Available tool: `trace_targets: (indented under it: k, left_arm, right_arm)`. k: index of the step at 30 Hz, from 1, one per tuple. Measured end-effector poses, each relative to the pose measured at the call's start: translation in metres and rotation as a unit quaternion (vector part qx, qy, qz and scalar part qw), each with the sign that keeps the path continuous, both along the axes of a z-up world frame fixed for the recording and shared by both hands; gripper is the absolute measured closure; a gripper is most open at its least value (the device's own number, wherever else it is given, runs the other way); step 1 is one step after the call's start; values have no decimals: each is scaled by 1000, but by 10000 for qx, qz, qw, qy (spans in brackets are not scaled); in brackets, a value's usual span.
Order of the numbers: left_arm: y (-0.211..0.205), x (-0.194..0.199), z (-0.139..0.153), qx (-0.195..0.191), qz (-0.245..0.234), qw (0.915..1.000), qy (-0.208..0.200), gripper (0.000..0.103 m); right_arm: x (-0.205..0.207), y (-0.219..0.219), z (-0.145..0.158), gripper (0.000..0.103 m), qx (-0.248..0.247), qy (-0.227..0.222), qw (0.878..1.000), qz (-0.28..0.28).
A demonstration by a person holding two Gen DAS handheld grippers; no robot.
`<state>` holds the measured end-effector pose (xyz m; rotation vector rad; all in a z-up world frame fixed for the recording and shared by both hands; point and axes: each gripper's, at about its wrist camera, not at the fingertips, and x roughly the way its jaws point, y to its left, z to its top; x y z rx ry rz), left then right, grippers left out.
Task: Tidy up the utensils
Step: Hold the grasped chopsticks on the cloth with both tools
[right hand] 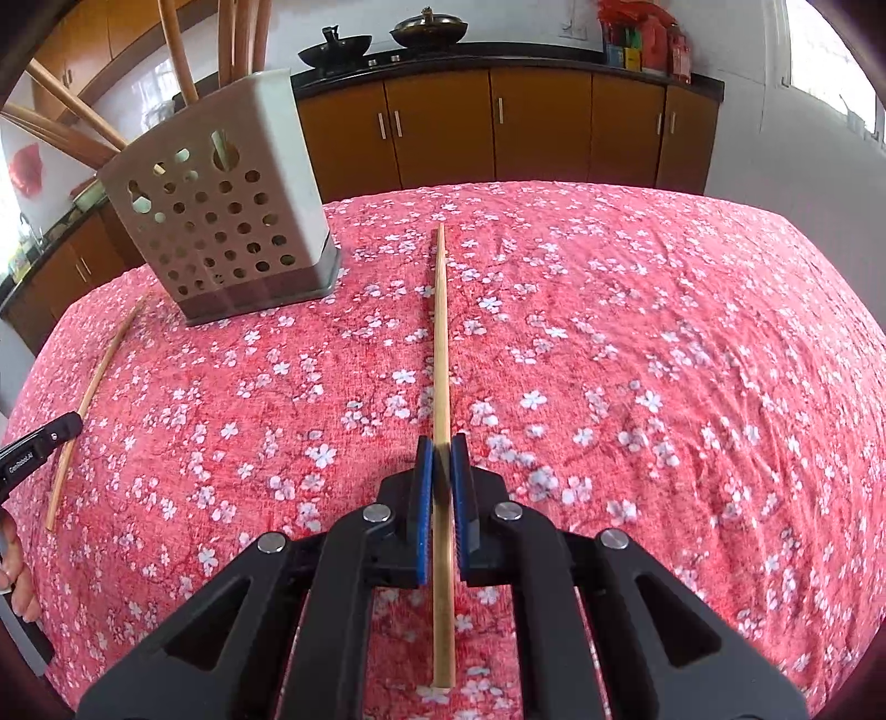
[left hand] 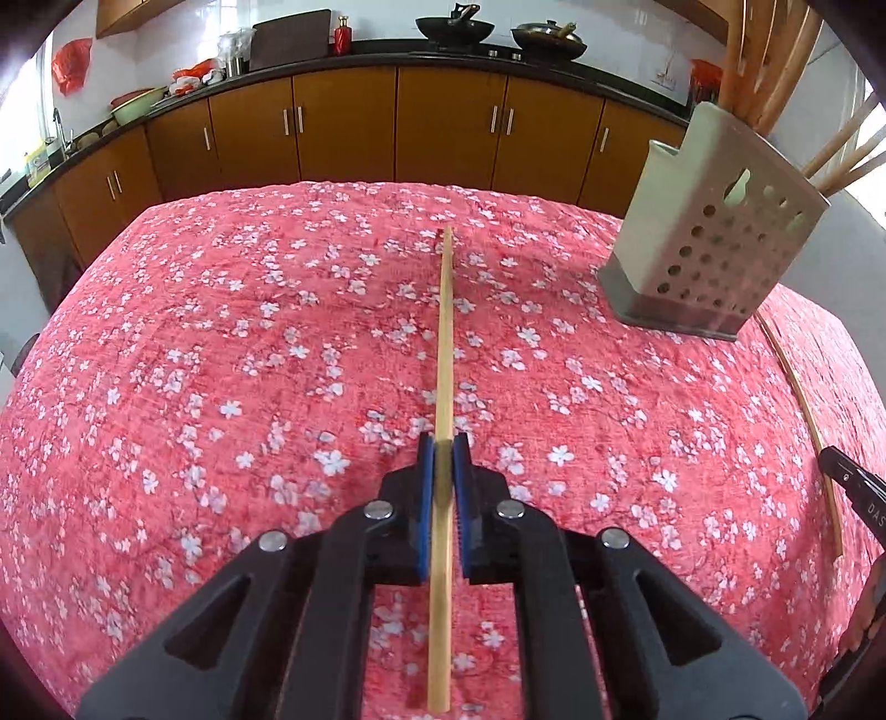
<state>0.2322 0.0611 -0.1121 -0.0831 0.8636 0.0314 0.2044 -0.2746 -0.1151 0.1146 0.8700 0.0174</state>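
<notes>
My left gripper (left hand: 443, 448) is shut on a bamboo chopstick (left hand: 444, 332) that points forward over the red flowered tablecloth. My right gripper (right hand: 441, 451) is shut on a second bamboo chopstick (right hand: 441, 332), also pointing forward. Each chopstick also shows in the other wrist view: the right one (left hand: 805, 421) at the right edge, the left one (right hand: 94, 387) at the left. A white perforated utensil holder (left hand: 714, 243) stands on the table between the grippers, also seen in the right wrist view (right hand: 221, 205), with several wooden utensils sticking out of it.
The table is covered by a red cloth with white blossoms (left hand: 221, 360). Brown kitchen cabinets (left hand: 343, 122) under a dark counter run behind it, with woks (left hand: 454, 27) on the stove. The other gripper's tip (right hand: 55, 432) shows at the left edge.
</notes>
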Motion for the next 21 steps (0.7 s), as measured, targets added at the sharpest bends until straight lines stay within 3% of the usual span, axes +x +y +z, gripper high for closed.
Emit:
trace_targets:
  k: [21]
  left_arm:
    - [1, 0, 1, -78, 28, 10000, 6, 93]
  right_arm:
    - [1, 4, 0, 95, -242, 6, 9997, 26]
